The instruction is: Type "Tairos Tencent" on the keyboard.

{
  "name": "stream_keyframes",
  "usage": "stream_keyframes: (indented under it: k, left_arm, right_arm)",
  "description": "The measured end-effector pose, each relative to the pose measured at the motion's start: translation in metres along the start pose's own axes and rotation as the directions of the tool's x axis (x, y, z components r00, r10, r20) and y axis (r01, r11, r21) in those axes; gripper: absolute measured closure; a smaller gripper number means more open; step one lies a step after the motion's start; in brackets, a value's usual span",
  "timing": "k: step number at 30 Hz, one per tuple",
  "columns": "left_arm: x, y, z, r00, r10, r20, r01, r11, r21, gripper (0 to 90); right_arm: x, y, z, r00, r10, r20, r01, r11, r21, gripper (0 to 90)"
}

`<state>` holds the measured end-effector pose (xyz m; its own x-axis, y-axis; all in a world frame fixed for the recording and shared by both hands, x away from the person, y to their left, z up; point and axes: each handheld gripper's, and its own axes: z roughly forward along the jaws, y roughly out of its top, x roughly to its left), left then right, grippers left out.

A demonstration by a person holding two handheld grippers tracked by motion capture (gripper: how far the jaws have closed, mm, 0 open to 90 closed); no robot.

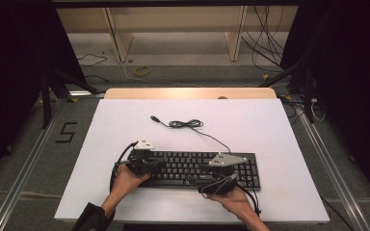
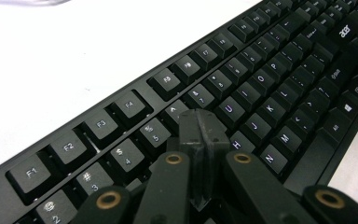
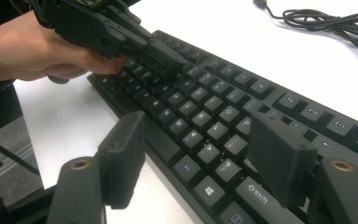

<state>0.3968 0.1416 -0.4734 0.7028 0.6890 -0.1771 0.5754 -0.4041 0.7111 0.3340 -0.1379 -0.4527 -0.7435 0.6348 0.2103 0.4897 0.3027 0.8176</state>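
Observation:
A black keyboard (image 1: 183,166) (image 2: 270,79) (image 3: 205,107) lies near the front of the white table top (image 1: 270,125). My left gripper (image 1: 160,164) (image 2: 200,128) is shut with nothing between its jaws, and its tips are down at the keys near the 6 and Y. The right gripper view shows it from the side, left gripper (image 3: 170,63), with a hand behind it. My right gripper (image 1: 196,180) (image 3: 200,140) is open, its jaws spread wide just above the keys by the Alt and Shift keys, with nothing gripped.
The keyboard's black cable (image 1: 188,124) (image 3: 326,21) lies coiled on the table behind it and ends in a loose USB plug (image 1: 153,117). Past the table's wooden far edge (image 1: 191,93) lie floor cables and shelf legs.

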Motion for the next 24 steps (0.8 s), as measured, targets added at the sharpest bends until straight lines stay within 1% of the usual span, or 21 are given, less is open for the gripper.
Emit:
stream_keyframes:
  k: [1,9,10,13,19,21,24]
  left_arm:
    - [0.0001,0.0,0.0003,1.0,0.006,-0.002,-0.006,1.0,0.003,89.3]
    - [-0.0002,-0.002,0.0035,1.0,0.002,-0.005,-0.002,0.9999,0.015,89.4]
    - [-0.0001,-0.0026,0.0038,1.0,-0.005,-0.002,0.005,0.9999,0.009,89.4]
    - [0.0005,-0.0028,0.0035,1.0,0.0,0.002,0.0,0.9999,0.011,89.5]
    - [-0.0004,-0.0021,0.0019,1.0,0.004,-0.002,-0.004,1.0,0.004,89.3]
    - [-0.0009,-0.0016,0.0002,1.0,-0.001,0.008,0.001,1.0,-0.004,87.3]
    - [-0.0018,-0.0001,-0.0027,1.0,0.008,0.005,-0.007,1.0,-0.005,85.3]
  right_arm:
    - [0.0,-0.0001,-0.0004,1.0,0.0,0.0,0.0,1.0,0.0,37.4]
    - [-0.0002,-0.001,-0.0026,1.0,0.004,0.002,-0.004,1.0,-0.004,37.1]
    - [-0.0003,-0.0011,-0.0028,1.0,0.004,0.002,-0.003,1.0,-0.004,37.1]
    - [-0.0006,-0.0013,-0.0037,1.0,0.005,0.004,-0.004,1.0,-0.004,37.1]
    - [-0.0014,-0.002,-0.0049,0.9999,0.005,0.01,-0.005,1.0,-0.005,36.9]
    - [-0.002,-0.0021,-0.0051,0.9999,0.007,0.01,-0.007,1.0,-0.006,36.9]
    - [-0.0024,-0.0021,-0.0053,0.9999,0.009,0.013,-0.009,1.0,-0.008,36.9]
